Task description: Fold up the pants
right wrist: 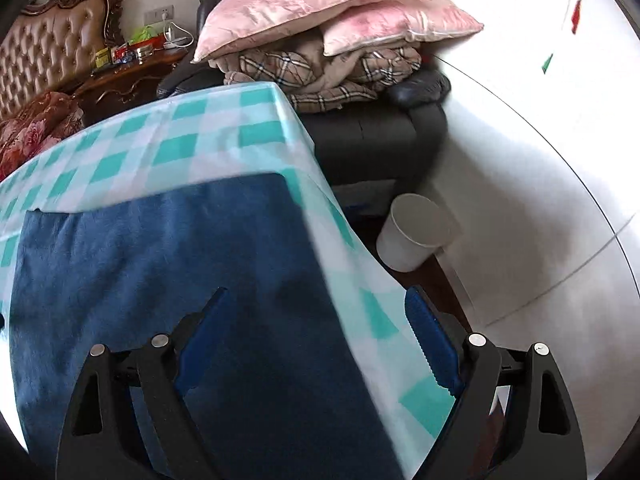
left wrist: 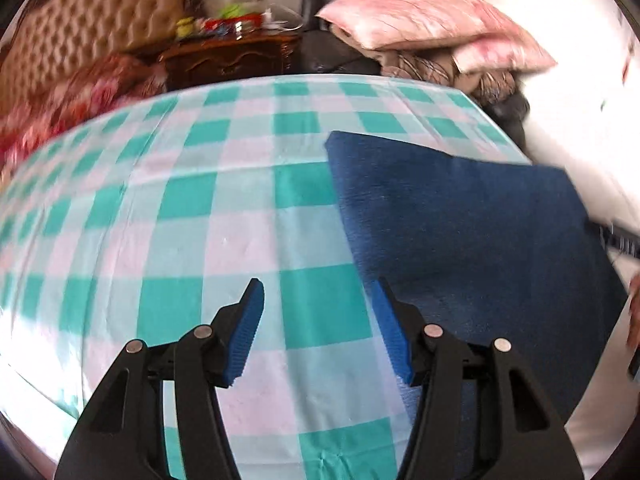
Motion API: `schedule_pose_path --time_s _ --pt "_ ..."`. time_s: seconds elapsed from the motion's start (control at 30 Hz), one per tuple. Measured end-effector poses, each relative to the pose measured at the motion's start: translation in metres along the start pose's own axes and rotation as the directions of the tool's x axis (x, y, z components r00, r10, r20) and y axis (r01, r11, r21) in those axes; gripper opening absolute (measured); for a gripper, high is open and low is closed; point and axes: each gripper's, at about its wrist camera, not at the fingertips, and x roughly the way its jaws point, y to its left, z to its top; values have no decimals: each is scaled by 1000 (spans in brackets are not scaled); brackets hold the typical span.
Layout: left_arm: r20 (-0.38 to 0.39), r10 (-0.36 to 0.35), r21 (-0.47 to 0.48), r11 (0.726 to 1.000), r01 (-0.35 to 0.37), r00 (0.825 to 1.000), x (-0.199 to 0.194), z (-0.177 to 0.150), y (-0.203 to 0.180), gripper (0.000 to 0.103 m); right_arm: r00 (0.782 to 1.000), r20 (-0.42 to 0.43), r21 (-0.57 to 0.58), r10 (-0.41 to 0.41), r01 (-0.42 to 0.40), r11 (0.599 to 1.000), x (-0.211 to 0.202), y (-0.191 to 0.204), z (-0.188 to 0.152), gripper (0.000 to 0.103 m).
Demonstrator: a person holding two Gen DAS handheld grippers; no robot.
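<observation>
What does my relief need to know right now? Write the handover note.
Left gripper: open, empty, over the checked tablecloth beside the pants' left edge.
Right gripper: wide open, nothing gripped, above the pants near the table's right edge.
Blue pants: lying flat as a folded rectangle at the table's right side, reaching the cloth's overhang.
Done: at least one fold appears made.
Left: probably a further fold, then tidy; judge from the full garment.

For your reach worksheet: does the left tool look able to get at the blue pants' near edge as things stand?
Probably yes. The left tool is open and empty above the checked tablecloth, and the blue pants lie uncovered right beside it.
</observation>
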Motion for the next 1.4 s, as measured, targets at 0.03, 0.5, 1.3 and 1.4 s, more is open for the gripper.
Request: schedule_pose_path --time_s 0.03,0.5,1.3,1.4 --pt "5 -21 -5 1000 21 1000 0 2 1 56 1000 2 7 15 -15 1000 -4 -3 -4 80" --pt "-53 8 130 992 -1 999 83 95 -35 36 979 76 -77 189 -183 980 -4 49 38 70" --pt "10 -185 110 977 182 983 -45 -13 -91 70 998 51 -2 -28 28 1000 -81 33 -39 70" --pt "24 -170 115 979 166 985 -65 -22 -91 86 997 61 11 -38 38 999 -99 33 -48 71"
